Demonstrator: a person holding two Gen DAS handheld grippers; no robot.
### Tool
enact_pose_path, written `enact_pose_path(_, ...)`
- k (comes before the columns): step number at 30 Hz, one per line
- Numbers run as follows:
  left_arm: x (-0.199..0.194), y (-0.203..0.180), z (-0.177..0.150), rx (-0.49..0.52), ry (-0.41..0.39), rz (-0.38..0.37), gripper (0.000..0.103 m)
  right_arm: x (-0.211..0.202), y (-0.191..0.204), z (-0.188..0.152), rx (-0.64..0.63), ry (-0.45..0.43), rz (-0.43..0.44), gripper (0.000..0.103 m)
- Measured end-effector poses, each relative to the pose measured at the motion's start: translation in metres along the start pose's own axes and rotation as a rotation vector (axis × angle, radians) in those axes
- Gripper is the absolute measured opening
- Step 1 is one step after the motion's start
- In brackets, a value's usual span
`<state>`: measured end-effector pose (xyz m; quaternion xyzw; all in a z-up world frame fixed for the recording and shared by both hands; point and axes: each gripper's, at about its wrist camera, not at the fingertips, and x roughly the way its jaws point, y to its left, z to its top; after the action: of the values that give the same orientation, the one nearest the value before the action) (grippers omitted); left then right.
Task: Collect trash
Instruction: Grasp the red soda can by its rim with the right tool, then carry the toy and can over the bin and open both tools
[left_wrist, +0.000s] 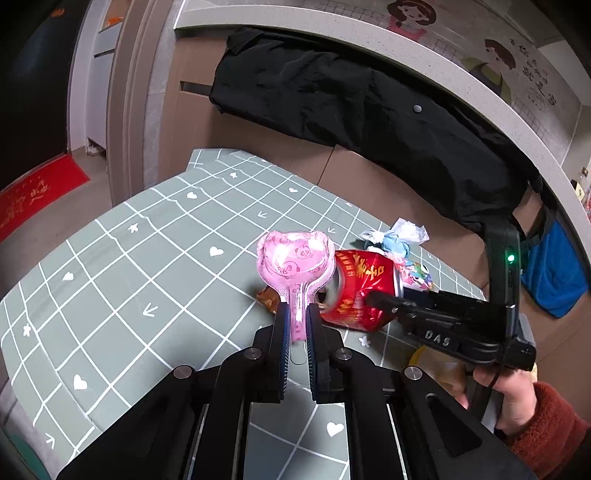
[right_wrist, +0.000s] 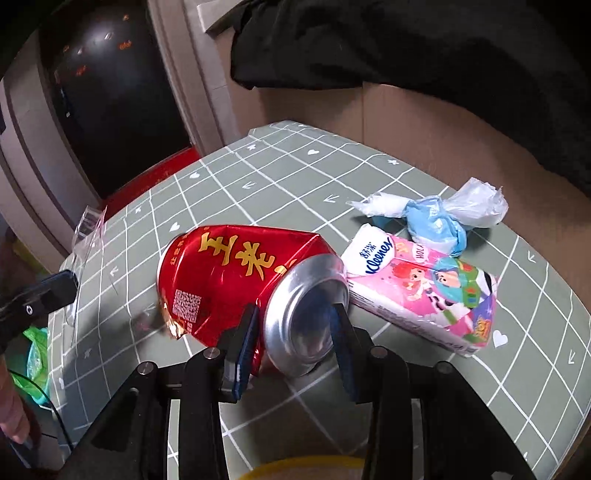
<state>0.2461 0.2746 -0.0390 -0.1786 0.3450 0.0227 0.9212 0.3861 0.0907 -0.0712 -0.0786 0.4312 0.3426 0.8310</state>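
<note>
Nearest the left wrist lens, left gripper (left_wrist: 296, 325) pinches the stem of a pink heart-shaped plastic wrapper (left_wrist: 293, 264) printed with pandas; fingers narrow, wrapper held upright above the green grid tablecloth (left_wrist: 122, 266). Small brown wrapper (left_wrist: 268, 298) lies on the cloth just behind the stem.

Right gripper (right_wrist: 295, 321) clamps a crushed red can (right_wrist: 236, 280), fingers set either side of its silver end; can tilted, open end toward the right wrist lens. From the left view the same can (left_wrist: 356, 291) sits just right of the pink wrapper, whether the two touch cannot be told, with the right gripper (left_wrist: 373, 295) reaching in from the right, held by a hand (left_wrist: 513, 398) in a rust-coloured sleeve.

Kleenex tissue pack (right_wrist: 424, 291), pink with cartoon print, lies on the cloth just beside the can. Crumpled blue-and-white plastic bag (right_wrist: 436, 218) rests behind the pack, touching it. Clear plastic scrap (right_wrist: 86, 229) at the table's left edge. Black garment (left_wrist: 369, 110) draped over the counter (left_wrist: 369, 37) behind.
</note>
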Motion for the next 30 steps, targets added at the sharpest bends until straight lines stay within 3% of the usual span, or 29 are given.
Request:
enact_pose_path(5, 0.001, -0.017, 0.002, 0.043, -0.005, -0.014, 0.009, -0.031, -0.014, -0.005, 0.034, -0.069, 0.01, 0.027)
enact_pose_path(11, 0.002, -0.057, 0.005, 0.099, -0.008, -0.06, 0.009, -0.094, -0.035, -0.027, 0.029, -0.15, -0.067, 0.027)
enact_pose_path(30, -0.018, -0.226, 0.007, 0.315, -0.177, -0.121, 0.009, -0.249, -0.111, -0.082, 0.12, -0.418, -0.243, 0.027)
